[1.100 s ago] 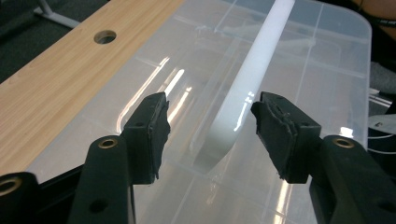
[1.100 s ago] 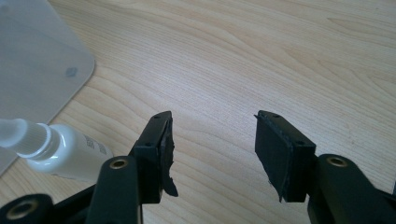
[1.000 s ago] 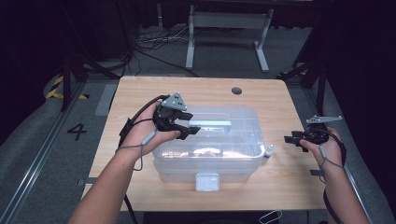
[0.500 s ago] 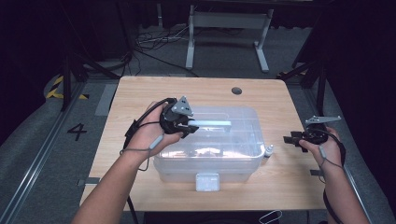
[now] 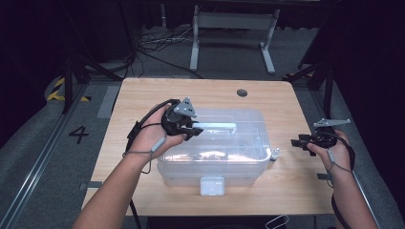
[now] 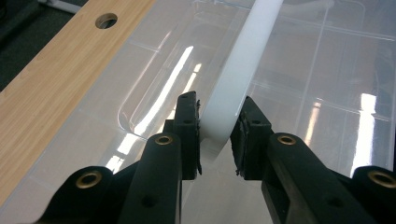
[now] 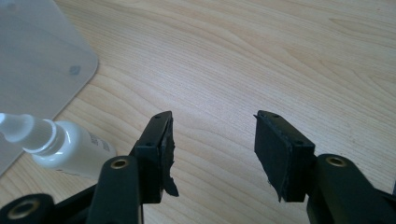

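From above, a light wooden table (image 5: 143, 102) stands on a dark floor. A clear plastic storage box (image 5: 212, 160) sits at the table's middle, its lid on, with a white handle (image 5: 217, 127) running left to right across the top and a white latch (image 5: 212, 185) on its near wall. The person's left forearm comes in from the near left. The left gripper (image 5: 193, 130) rests on the left part of the lid, its jaws at the handle's left end. A small white bottle (image 5: 274, 155) lies on the table just beside the box's right wall. The right gripper (image 5: 297, 142) is held over the table at the right, apart from the box, pointing left toward the bottle.

In the left gripper view, the left gripper (image 6: 218, 135) has its two black jaws closed on the white handle (image 6: 243, 70), one pad pressed to each side. The glossy clear lid (image 6: 317, 93) lies beneath, and a strip of table with a round hole (image 6: 106, 20) runs along the left.

In the right gripper view, the right gripper (image 7: 212, 140) has its jaws standing open over bare wood, nothing between them. The white bottle (image 7: 70, 149) lies on its side to the left of the left-hand jaw, its cap end toward the box's rounded clear corner (image 7: 42, 65).
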The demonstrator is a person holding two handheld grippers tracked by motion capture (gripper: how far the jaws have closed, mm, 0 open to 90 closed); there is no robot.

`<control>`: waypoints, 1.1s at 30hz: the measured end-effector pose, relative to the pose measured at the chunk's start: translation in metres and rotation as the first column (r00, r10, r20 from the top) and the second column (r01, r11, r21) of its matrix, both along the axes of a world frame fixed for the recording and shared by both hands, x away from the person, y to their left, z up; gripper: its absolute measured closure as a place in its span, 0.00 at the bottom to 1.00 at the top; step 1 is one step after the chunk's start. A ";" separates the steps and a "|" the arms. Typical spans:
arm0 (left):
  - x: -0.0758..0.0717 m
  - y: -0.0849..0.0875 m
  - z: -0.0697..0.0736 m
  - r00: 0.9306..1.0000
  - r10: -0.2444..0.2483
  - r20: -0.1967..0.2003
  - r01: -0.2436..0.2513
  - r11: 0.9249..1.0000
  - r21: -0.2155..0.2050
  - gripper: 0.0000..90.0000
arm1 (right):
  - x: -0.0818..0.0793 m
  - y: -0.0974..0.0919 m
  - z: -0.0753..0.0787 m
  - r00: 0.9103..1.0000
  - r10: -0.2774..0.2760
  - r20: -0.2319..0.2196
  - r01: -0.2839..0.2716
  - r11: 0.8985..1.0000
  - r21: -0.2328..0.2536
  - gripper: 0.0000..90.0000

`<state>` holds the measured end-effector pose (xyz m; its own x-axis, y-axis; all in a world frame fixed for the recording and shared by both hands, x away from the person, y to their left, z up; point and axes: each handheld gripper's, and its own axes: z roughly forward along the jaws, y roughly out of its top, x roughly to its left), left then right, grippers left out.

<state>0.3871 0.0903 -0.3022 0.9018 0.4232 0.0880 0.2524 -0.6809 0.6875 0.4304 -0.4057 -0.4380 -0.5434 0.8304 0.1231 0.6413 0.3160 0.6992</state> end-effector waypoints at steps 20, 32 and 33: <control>0.017 -0.002 0.016 0.999 0.018 -0.051 -0.017 1.000 0.005 0.82 | -0.017 -0.012 0.006 0.999 -0.032 0.020 0.032 0.999 0.011 0.54; 0.029 0.000 0.023 0.998 0.034 -0.061 -0.035 0.999 -0.015 0.82 | -0.024 -0.013 0.011 0.998 -0.040 0.041 0.039 0.999 0.015 0.54; 0.030 -0.001 0.024 0.997 0.035 -0.064 -0.037 0.999 -0.017 0.81 | -0.024 -0.013 0.012 0.998 -0.040 0.045 0.039 0.999 0.015 0.54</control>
